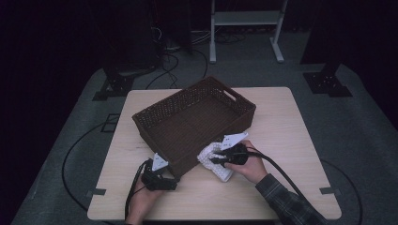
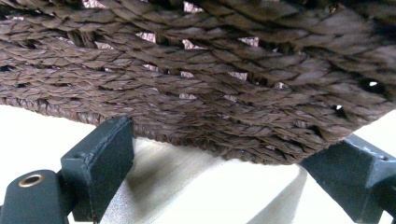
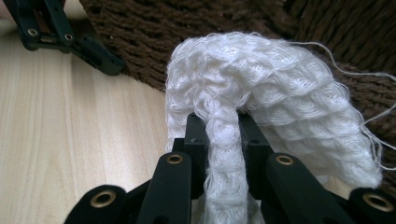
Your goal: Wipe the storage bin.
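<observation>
Your right claw [image 1: 217, 160] is clamped on a white, waffle-knit cloth [image 1: 211, 157]. In the right gripper view a fold of that cloth [image 3: 261, 107] runs down between the two black jaws, which stand close together with the fabric pinched between them, while the rest of it bulges over the fingertips and droops toward 4 o'clock, loose threads trailing off its edge.

In the high view the cloth sits on the pale wooden table [image 1: 291, 140] against the near corner of the dark brown woven basket [image 1: 195, 123], at about 5 o'clock from the basket's middle. Part of it lies on the table; the upper part is bunched at your claw, touching the basket's outer wall.

Your left claw [image 1: 170, 174] stands apart, nothing between its jaws. In the left gripper view the two jaws straddle the lower edge of the basket wall [image 2: 201, 84], one at 7 o'clock and one at 4 o'clock of that view, with bare table [image 2: 201, 191] showing between them. Whether the pads touch the weave you cannot tell from here. In the high view this claw is at 7 o'clock from the basket's middle, just beside its near wall.

The basket lies skewed on the table, its handle cut-out [image 1: 230, 93] at 1 o'clock.
</observation>
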The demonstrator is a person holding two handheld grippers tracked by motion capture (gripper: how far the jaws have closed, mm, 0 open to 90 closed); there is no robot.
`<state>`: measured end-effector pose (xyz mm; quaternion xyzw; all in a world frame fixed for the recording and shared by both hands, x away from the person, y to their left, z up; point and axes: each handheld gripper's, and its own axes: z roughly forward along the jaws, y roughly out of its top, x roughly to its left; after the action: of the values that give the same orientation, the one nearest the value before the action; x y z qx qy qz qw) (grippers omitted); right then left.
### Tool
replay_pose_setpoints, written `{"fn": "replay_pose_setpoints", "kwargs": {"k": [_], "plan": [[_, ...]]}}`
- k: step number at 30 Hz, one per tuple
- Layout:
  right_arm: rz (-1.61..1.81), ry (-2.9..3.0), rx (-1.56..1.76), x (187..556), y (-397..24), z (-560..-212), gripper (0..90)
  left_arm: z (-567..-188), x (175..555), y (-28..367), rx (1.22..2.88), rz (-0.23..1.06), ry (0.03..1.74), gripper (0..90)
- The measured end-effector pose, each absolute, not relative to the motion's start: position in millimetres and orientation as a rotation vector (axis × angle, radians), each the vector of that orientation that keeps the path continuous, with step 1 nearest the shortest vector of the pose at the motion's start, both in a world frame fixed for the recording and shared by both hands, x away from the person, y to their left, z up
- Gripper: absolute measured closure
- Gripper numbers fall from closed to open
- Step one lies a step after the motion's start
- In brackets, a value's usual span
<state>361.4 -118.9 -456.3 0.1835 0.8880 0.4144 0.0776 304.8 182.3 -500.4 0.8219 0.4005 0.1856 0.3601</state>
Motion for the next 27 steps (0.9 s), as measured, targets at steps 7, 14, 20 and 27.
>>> {"fn": "replay_pose_setpoints", "kwargs": {"k": [7,14,20,27], "plan": [[1.199,2.711,0.539,361,-113,-466,77.0,-500,305,182,2.119,0.478,1.033,10.2],[1.178,2.747,0.516,357,-107,-469,77.0,-500,305,182,2.118,0.478,1.033,10.2],[1.309,2.672,0.490,348,-109,-447,77.2,-500,305,182,2.118,0.477,1.033,10.2],[1.429,2.583,0.449,338,-113,-420,77.3,-500,305,183,2.125,0.476,1.031,10.2]]}}
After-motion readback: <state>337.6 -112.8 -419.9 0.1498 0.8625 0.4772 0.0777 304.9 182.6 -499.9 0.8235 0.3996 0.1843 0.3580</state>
